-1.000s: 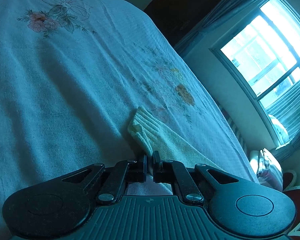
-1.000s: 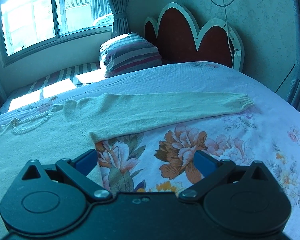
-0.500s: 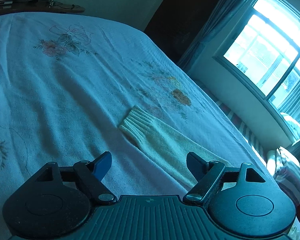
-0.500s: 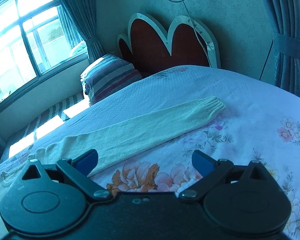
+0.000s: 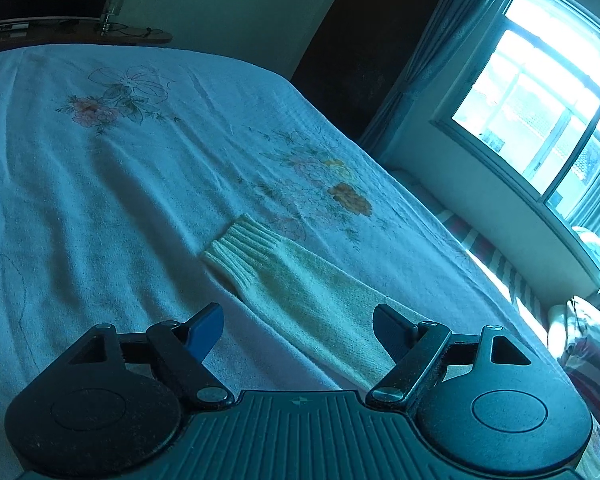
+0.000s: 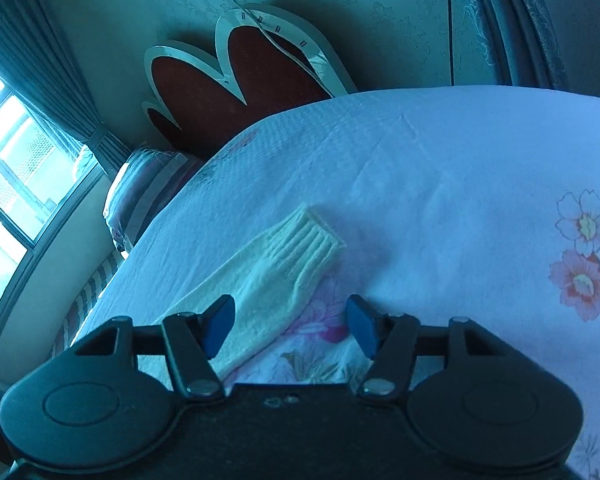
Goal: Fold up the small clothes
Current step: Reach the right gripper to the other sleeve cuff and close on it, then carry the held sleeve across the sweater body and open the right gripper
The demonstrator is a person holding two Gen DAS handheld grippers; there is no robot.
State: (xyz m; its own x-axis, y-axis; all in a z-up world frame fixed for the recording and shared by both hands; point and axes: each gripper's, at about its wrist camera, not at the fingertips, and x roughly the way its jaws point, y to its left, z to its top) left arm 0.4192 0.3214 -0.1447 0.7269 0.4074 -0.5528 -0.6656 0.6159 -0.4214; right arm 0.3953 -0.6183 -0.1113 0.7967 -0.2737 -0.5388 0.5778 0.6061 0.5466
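**Spreading a pale knit top on a bed before the first fold**

Lying flat across a wide bed (image 5: 100, 208), a cream knitted sweater has its two long sleeves stretched out to opposite sides; only the sleeves show, and the body of the garment is out of view. The bedspread is white towelling printed with pink and orange flowers, a little rumpled. Around it is a bedroom: a scalloped dark-red headboard (image 6: 236, 76) against patterned wallpaper, a bright window (image 5: 540, 92) with curtains, and striped pillows (image 6: 140, 188) stacked beside the bed.

The step in hand looks like the end of laying out. Neither sleeve is folded yet, so the task seems barely begun.

The left claw (image 5: 298, 330) hovers over the left sleeve (image 5: 300, 288), whose ribbed cuff points away from it. Its jaws stand wide apart and grip nothing. The right claw (image 6: 290, 326) is likewise spread wide and empty, with the right sleeve (image 6: 276, 276) passing under its left finger and the cuff just ahead.

Next, each claw probably needs to drop onto its cuff, pinch it, and carry the sleeve inward across the garment.
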